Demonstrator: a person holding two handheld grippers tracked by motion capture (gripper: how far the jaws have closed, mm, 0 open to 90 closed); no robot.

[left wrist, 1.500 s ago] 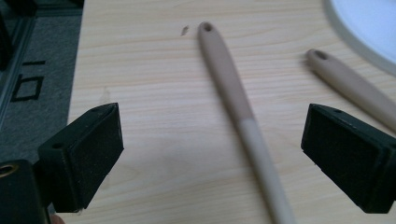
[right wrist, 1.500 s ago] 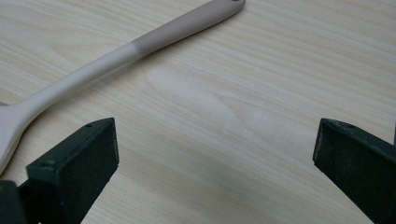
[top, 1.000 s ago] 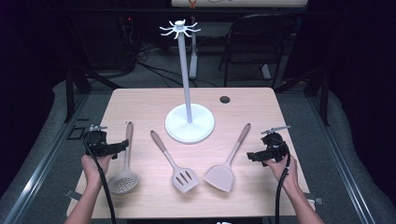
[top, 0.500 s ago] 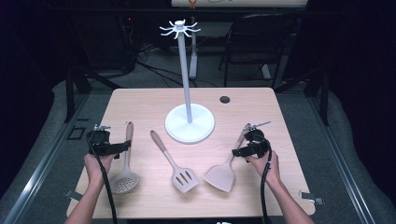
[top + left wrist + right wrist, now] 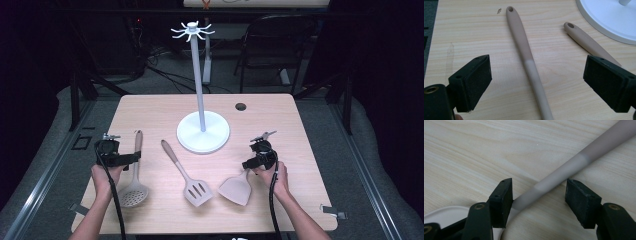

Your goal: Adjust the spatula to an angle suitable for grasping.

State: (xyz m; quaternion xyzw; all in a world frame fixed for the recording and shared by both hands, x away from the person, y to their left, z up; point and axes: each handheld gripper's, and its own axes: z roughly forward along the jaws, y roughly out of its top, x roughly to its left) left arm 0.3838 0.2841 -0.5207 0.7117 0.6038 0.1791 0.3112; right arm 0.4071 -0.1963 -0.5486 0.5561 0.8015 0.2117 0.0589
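Note:
Three beige utensils lie on the wooden table (image 5: 150,112): a skimmer (image 5: 133,192) at the left, a slotted turner (image 5: 197,189) in the middle, a solid spatula (image 5: 236,189) at the right. My left gripper (image 5: 135,158) hovers open over the skimmer's handle (image 5: 529,57), jaws wide on either side without touching it. My right gripper (image 5: 248,164) is low over the spatula's handle (image 5: 564,172), open, with the handle running between the pads and close against the left one. The spatula's pale blade (image 5: 449,213) shows beside that jaw.
A white utensil stand (image 5: 203,132) with a tall pole and a ring of hooks on top stands at mid-table, its base (image 5: 609,17) just beyond the turner's handle (image 5: 586,41). A small dark hole (image 5: 241,106) sits at the back right. Chairs and cables lie behind the table.
My right gripper has moved left and down from the table's right side until its jaws straddle the spatula's handle. My left gripper has shifted slightly toward the skimmer's handle.

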